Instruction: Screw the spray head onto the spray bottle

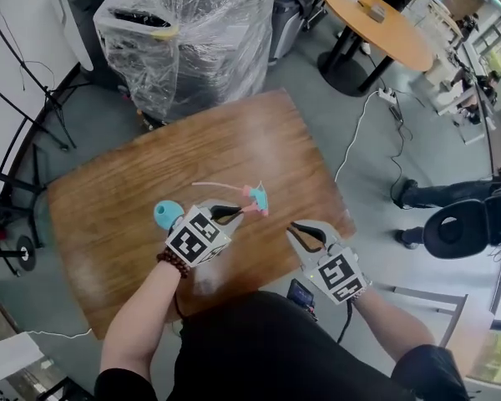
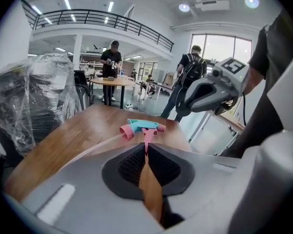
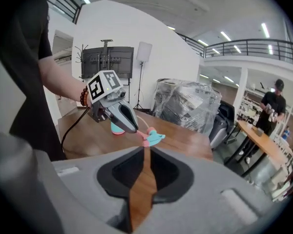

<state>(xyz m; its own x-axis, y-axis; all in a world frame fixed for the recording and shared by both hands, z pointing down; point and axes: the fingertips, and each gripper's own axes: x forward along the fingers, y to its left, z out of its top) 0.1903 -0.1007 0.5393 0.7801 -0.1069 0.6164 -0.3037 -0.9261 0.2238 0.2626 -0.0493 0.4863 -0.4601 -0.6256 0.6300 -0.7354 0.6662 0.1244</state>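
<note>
The spray head [image 1: 255,197] has a teal body, a pink collar and nozzle and a thin clear dip tube trailing to the left. It hangs above the wooden table [image 1: 125,199]. My left gripper [image 1: 236,212] is shut on its pink trigger [image 2: 147,139], which runs down into the closed jaws. A teal bottle [image 1: 168,215] stands on the table just left of that gripper, and shows behind it in the right gripper view [image 3: 117,127]. My right gripper [image 1: 296,227] is shut with nothing in it, a little right of the spray head [image 3: 151,137].
A bulky load wrapped in clear plastic [image 1: 188,32] stands beyond the table's far edge. A round wooden table [image 1: 376,15] is at the back right. A person in dark clothes [image 1: 459,224] is low at the right, and stands [image 1: 8,190] line the left.
</note>
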